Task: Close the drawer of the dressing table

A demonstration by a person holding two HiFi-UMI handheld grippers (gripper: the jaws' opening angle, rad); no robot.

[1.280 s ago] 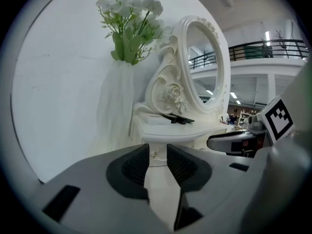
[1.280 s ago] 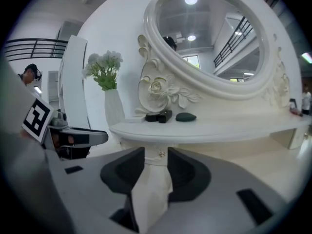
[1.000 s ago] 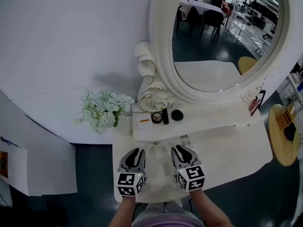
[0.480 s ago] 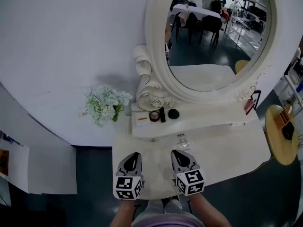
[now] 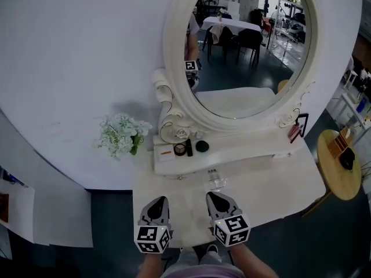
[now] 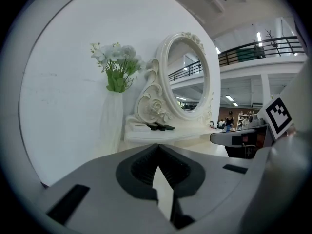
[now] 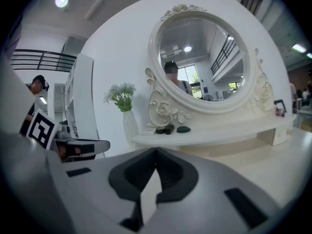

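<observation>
The white dressing table [image 5: 278, 184] stands against the wall under an oval mirror [image 5: 243, 57]. From above I see only its top; no drawer front shows, as it is hidden below the front edge. My left gripper [image 5: 160, 201] and right gripper [image 5: 211, 195] hover side by side over the near part of the tabletop, both shut with nothing between the jaws. In the left gripper view the left gripper [image 6: 157, 146] points at the mirror's base. The right gripper [image 7: 156, 150] faces the raised shelf [image 7: 209, 133] in its own view.
White flowers [image 5: 119, 135] in a vase stand left of the table. Small cosmetics [image 5: 188, 148] lie on the raised shelf, and a small clear item [image 5: 214, 181] sits on the tabletop ahead of the right gripper. A round wooden side table [image 5: 339, 172] stands at the right.
Both grippers went from slightly open to shut and drew back toward the table's front edge. The head view shifted, so the mirror and table sit further left.
</observation>
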